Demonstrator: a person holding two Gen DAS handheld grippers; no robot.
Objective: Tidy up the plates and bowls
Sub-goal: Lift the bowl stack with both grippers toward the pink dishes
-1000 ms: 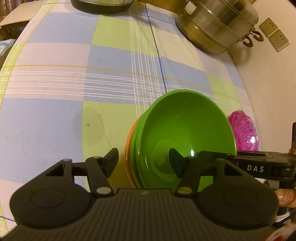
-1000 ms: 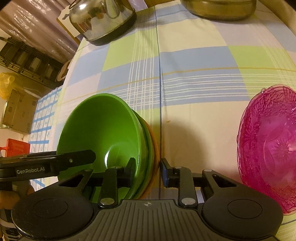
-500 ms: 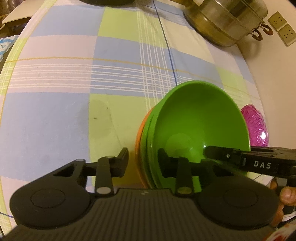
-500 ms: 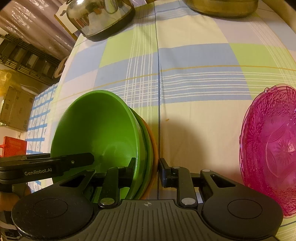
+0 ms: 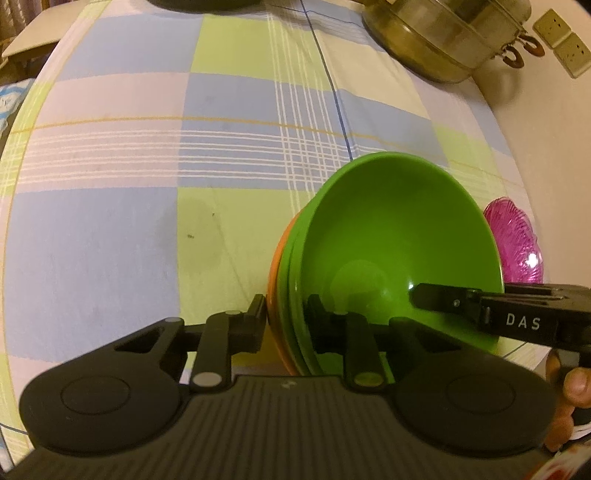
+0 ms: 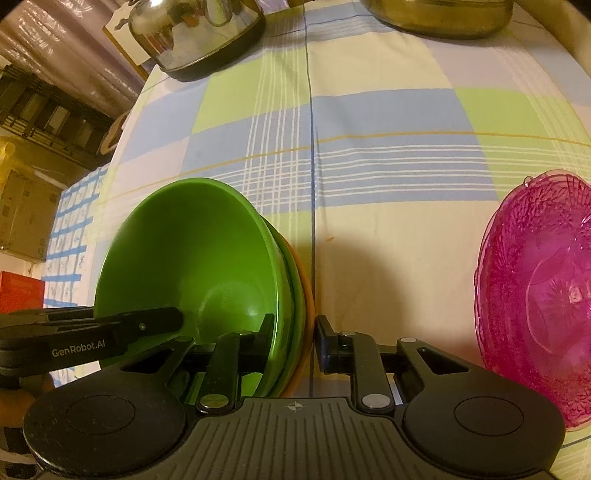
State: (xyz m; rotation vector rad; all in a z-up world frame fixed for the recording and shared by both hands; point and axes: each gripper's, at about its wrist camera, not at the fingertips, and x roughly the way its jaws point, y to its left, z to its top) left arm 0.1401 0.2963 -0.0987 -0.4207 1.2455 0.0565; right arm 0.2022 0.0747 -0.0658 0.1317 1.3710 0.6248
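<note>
Clamping onto the near left rim of the nested bowl stack, the left gripper is closing down on it, one finger outside against the orange bowl and the other inside the green bowl; its jaws have just been narrowing, with the rims between them. The right gripper is pinching the opposite rim of the same stack, its jaws likewise having just been closing, one finger inside the green bowl and one outside beside the orange edge. Each gripper's finger is showing in the other's view, reaching into the bowl's hollow. The stack is sitting near the front edge of the surface, on a checked tablecloth of blue, green and pale squares. Just to the right of the stack, apart from it, a pink glass dish is lying on the cloth. At the far left a shiny metal kettle is standing, and at the far right a large steel pot is resting by the wall, beside two wall sockets. A person's fingers are wrapping the right gripper's handle.
</note>
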